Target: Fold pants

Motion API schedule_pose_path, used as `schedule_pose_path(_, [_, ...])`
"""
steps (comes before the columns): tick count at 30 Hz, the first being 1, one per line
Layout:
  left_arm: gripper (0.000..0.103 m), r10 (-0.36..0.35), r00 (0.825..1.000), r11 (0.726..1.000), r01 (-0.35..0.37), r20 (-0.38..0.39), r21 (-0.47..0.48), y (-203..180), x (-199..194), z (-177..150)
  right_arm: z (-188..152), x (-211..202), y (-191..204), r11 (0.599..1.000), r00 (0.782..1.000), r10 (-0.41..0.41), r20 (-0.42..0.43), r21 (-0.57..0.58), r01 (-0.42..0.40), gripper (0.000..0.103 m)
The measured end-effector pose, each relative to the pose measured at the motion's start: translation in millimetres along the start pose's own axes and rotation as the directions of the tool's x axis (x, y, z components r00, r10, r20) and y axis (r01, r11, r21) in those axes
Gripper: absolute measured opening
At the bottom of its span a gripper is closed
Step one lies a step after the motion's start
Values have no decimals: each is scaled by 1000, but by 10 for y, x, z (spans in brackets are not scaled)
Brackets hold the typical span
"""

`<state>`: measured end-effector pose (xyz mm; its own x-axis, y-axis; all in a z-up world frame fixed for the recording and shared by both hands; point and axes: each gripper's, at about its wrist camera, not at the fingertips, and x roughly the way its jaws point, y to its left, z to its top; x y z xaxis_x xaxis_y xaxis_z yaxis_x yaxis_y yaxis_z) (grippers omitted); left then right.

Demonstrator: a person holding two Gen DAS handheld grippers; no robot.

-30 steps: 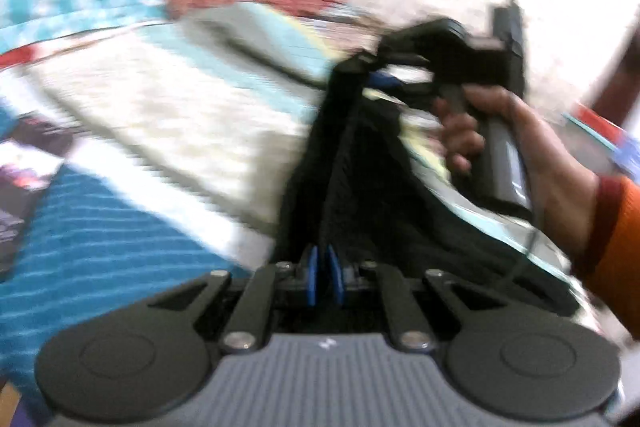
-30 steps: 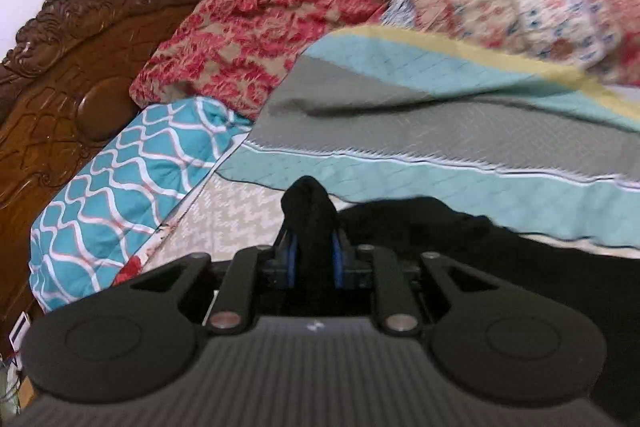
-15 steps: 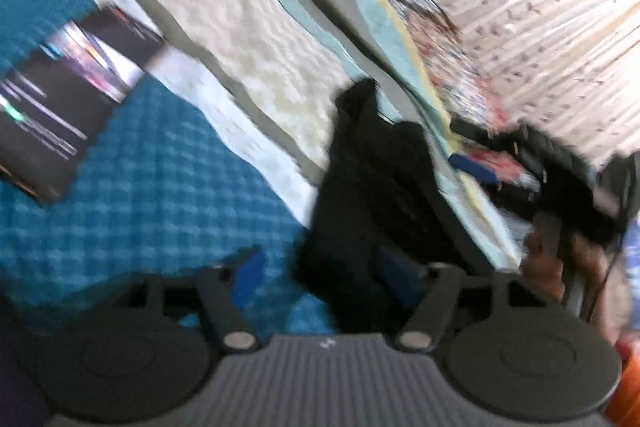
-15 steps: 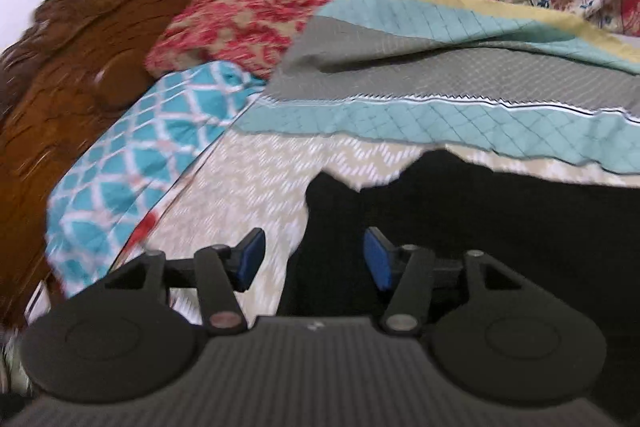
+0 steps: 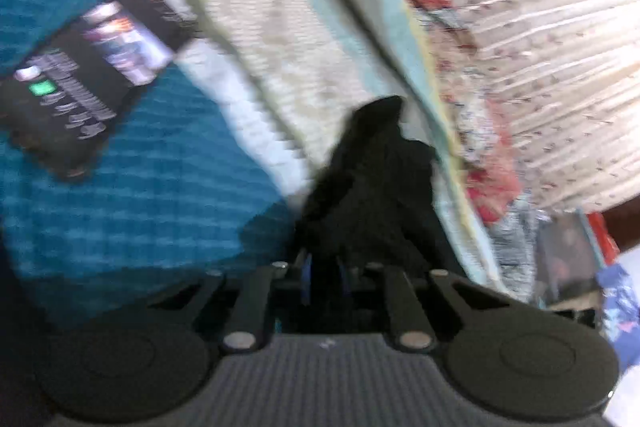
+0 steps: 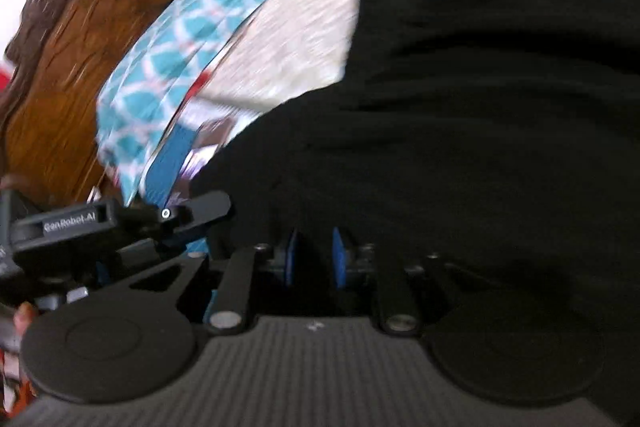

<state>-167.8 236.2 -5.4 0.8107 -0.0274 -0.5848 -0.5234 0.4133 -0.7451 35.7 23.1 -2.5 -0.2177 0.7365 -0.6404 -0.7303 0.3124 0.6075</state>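
Left wrist view: left gripper (image 5: 325, 273) closing, blue pads nearly together, black pants (image 5: 372, 187) pinched between them. Cloth bunched up toward 12 o'clock over the bedspread (image 5: 132, 195); fold judged only begun. Dark printed packet (image 5: 80, 87) at 10 o'clock, blurred, unreadable.

Right wrist view: right gripper (image 6: 314, 261) closing too, narrow gap, black cloth between the pads, pants spread from 12 to 3 o'clock. Most folding seemingly left. Legs and waistband impossible to tell apart; left gripper's body at 9 o'clock, cut off.

We see black pants (image 6: 480, 107), a teal-and-white wave-patterned pillow (image 6: 180, 39), a brown carved headboard (image 6: 72, 39), and blue claw pads (image 6: 339, 259).
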Motion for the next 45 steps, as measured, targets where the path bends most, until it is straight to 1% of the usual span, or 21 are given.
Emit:
schedule_pose_path(3, [13,69,998,997,-69,-3,-19,96,49,-91,9,257,32,1000,1000,-6,-29,-12,6,22])
schedule_pose_path(7, [21,86,996,996,-87,25,19,-16,-58,-101,40,96,-52,998,999,32,-7,46,-32,29])
schedule_pose_path(9, [24,100,992,993,-104,71,56,-116,-200,-64,13,-137,-131,998,999,22,42,51,-24,42])
schedule_pose_path(12, [25,70,984,993,-85,165,85,-201,-555,7,-46,-650,-313,999,987,-5,163,51,-3,42])
schedule_pose_path(15, [25,45,983,987,-72,180,144,-380,-546,83,-158,-1150,-614,991,952,-117,282,101,92,42])
schedule_pose_path(18, [25,34,992,974,-60,121,218,-631,-274,53,-347,-1594,-1023,962,910,-225,348,227,152,42])
schedule_pose_path(23, [26,43,998,931,-27,-37,365,-1026,342,-179,-817,-2115,-1660,865,848,-390,358,457,205,42])
schedule_pose_path(25, [27,128,985,903,-67,-117,424,-1084,673,-272,-1028,-2199,-1921,807,851,-437,292,544,228,31])
schedule_pose_path(26, [24,197,966,886,-102,-169,452,-1108,850,-295,-1105,-2256,-2004,803,860,-414,299,564,191,26])
schedule_pose_path(27, [24,235,953,871,-118,-193,477,-1147,951,-296,-1144,-2331,-2052,795,865,-399,306,586,159,26])
schedule_pose_path(28, [24,243,951,857,-118,-190,502,-1203,973,-272,-1134,-2428,-2092,786,869,-389,306,602,140,27])
schedule_pose_path(29, [24,239,954,839,-109,-180,533,-1319,981,-224,-1096,-2546,-2092,786,858,-399,322,602,140,30])
schedule_pose_path(30, [26,230,962,811,-106,-147,575,-1478,970,-159,-1043,-2700,-2099,793,834,-419,359,592,143,31])
schedule_pose_path(33, [32,214,977,692,-151,-1,706,-1985,960,33,-849,-3152,-2195,797,745,-478,466,587,144,38])
schedule_pose_path(35, [42,208,975,577,-188,80,795,-2316,1044,97,-643,-3425,-2365,783,683,-539,493,592,192,38])
schedule_pose_path(36, [50,206,971,504,-212,122,837,-2456,1127,105,-530,-3540,-2464,767,650,-578,493,600,226,39])
schedule_pose_path(37, [53,206,966,436,-236,159,868,-2556,1232,90,-413,-3652,-2585,743,614,-620,489,617,259,40])
schedule_pose_path(39, [56,229,952,333,-271,202,903,-2700,1530,75,-189,-3798,-2876,683,557,-691,460,668,296,45])
schedule_pose_path(42, [56,281,938,239,-273,202,932,-2750,1998,64,99,-3786,-3381,560,518,-777,358,768,310,46])
schedule_pose_path(43, [56,301,929,202,-281,214,938,-2746,2160,42,188,-3790,-3549,531,518,-788,333,793,299,46])
schedule_pose_path(45, [57,343,912,163,-293,224,942,-2701,2452,-12,368,-3777,-3907,464,525,-806,273,842,274,58])
